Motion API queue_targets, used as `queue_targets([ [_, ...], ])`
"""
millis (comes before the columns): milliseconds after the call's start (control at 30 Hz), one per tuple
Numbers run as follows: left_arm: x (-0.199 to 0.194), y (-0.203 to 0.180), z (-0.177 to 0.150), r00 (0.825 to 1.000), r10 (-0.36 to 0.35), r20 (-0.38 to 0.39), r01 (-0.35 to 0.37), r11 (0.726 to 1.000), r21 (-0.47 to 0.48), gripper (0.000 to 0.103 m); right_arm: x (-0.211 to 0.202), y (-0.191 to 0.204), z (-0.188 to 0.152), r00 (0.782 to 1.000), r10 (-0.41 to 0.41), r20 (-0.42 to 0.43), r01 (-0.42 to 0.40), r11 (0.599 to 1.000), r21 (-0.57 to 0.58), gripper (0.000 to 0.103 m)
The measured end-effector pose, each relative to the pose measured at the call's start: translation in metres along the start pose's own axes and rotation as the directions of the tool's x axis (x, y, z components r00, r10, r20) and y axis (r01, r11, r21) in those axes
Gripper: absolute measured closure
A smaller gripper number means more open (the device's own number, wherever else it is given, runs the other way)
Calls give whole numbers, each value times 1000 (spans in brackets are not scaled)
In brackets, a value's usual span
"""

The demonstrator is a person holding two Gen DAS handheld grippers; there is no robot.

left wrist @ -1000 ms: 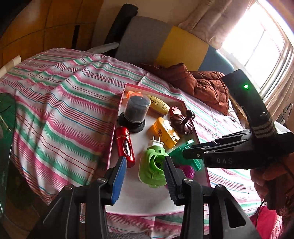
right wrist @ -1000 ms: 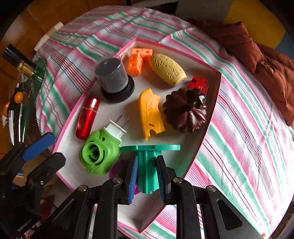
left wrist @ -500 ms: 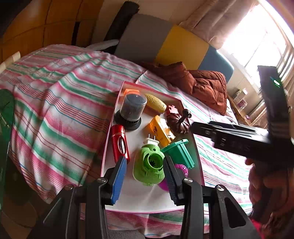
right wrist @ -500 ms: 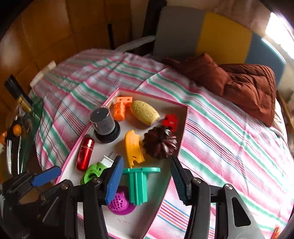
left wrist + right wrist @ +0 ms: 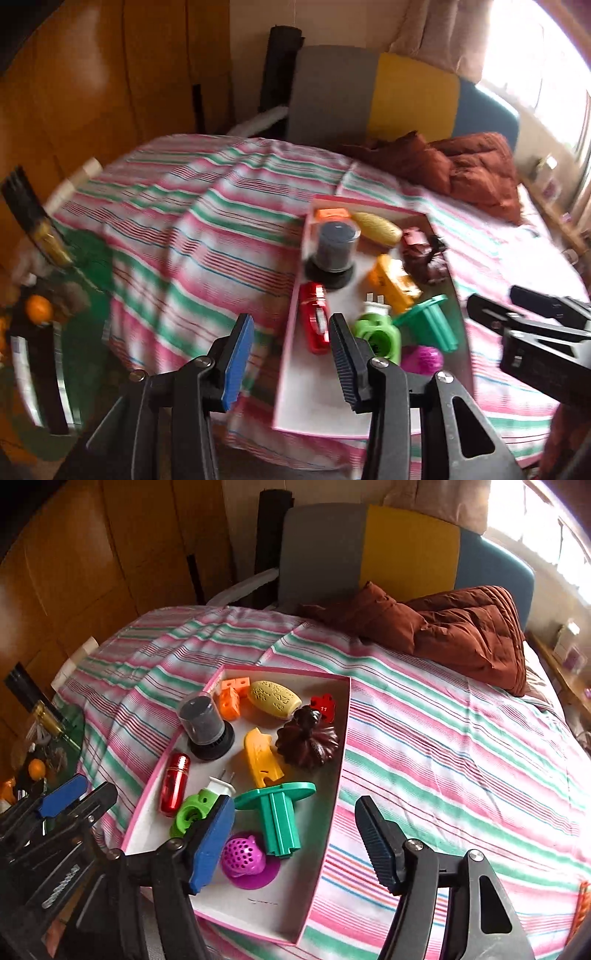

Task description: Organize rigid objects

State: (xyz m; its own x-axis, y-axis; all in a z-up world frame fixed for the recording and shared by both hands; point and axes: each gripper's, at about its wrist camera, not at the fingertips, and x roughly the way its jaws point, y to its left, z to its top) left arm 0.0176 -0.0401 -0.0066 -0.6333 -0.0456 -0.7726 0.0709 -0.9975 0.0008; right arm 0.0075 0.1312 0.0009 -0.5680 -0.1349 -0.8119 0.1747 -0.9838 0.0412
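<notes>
Blur softens the left wrist view, yet the left hand-held gripper (image 5: 291, 354) shows plainly: its jaws stand apart with nothing between them, hanging over the near left edge of the pink box (image 5: 291, 332) on the striped bed (image 5: 177, 236). Inside the box lie the red cylinder (image 5: 316, 321), the green plug (image 5: 378, 334), the teal spool (image 5: 430, 325) and the dark jar (image 5: 334, 254). At the right edge the other gripper's black body juts in.

From the right wrist view, the right hand-held gripper (image 5: 295, 840) is spread wide and empty; its jaws have just been opening, and the teal spool (image 5: 277, 816) now lies free on the box floor, its flange toward the yellow piece (image 5: 260, 758) and its stem touching the purple ball (image 5: 243, 856). The brown pumpkin (image 5: 308, 740), yellow oval (image 5: 273, 699), orange blocks (image 5: 231, 698) and red piece (image 5: 323, 703) fill the far end. No loose object shows on the bedspread around the box (image 5: 343, 738), so the gathering looks largely done; any remaining items would be out of view.
</notes>
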Motion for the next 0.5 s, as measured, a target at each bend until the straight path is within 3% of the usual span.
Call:
queue_targets([
  [67, -1, -2, 0, 1000, 24, -1, -24, 1000, 15, 60, -3, 2, -1, 1000, -10, 16, 10, 1000, 1, 31],
  [500, -9, -9, 6, 1000, 1, -31, 0, 1000, 12, 60, -11, 3, -6, 998, -28, 56, 25, 998, 51, 22],
])
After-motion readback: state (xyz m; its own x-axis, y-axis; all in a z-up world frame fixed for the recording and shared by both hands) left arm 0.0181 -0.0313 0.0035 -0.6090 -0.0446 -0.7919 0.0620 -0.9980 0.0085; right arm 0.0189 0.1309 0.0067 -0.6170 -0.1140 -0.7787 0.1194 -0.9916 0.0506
